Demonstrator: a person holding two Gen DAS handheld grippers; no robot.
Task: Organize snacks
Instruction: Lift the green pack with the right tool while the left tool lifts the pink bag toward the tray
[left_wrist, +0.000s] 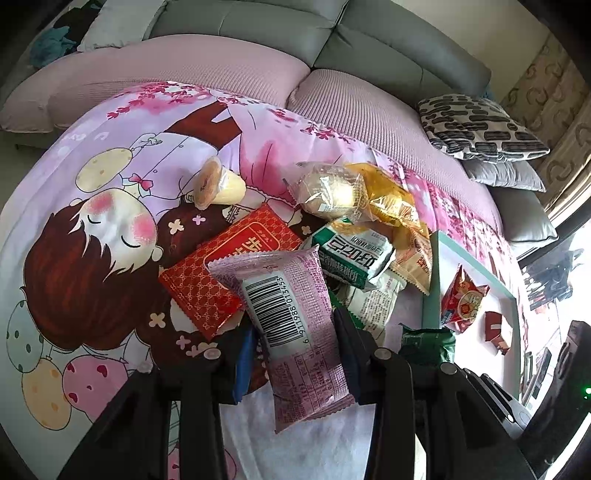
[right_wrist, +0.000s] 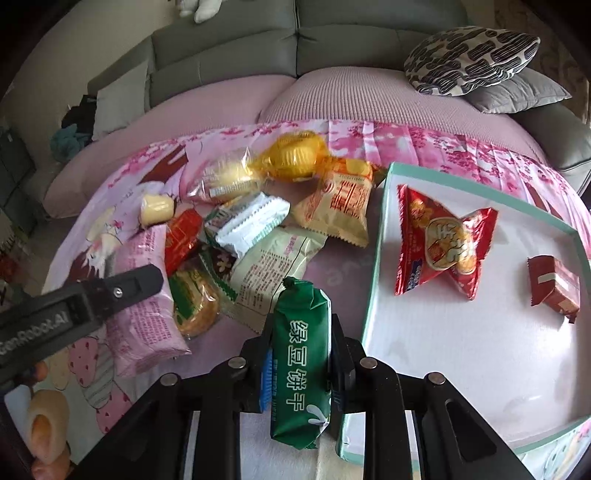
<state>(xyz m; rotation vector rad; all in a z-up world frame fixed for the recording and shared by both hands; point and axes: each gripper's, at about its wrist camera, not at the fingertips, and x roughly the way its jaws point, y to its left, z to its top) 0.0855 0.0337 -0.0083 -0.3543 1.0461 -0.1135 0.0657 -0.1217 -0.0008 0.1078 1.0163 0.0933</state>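
Left wrist view: the left gripper has its fingers pinching a pale purple snack packet, barcode side up, which runs lengthwise between them and sticks out both ahead of the tips and back toward the camera. Just ahead of the fingers and to their left a red patterned packet lies flat on the cartoon-printed cloth; ahead and to the right sits a green-and-white packet, with a clear-wrapped bun and a yellow packet further ahead. A small pudding cup lies on its side, well ahead to the left and apart from the pile.

Right wrist view: the right gripper has its fingers clamped on a dark green biscuit packet, which stands lengthwise between them, its top end reaching past the tips. Just to the right of the fingers lies a shallow box with a teal rim; inside it, ahead and to the right, rest a red star-shaped snack bag and, further right, a small dark red packet. The snack pile lies ahead and to the left.
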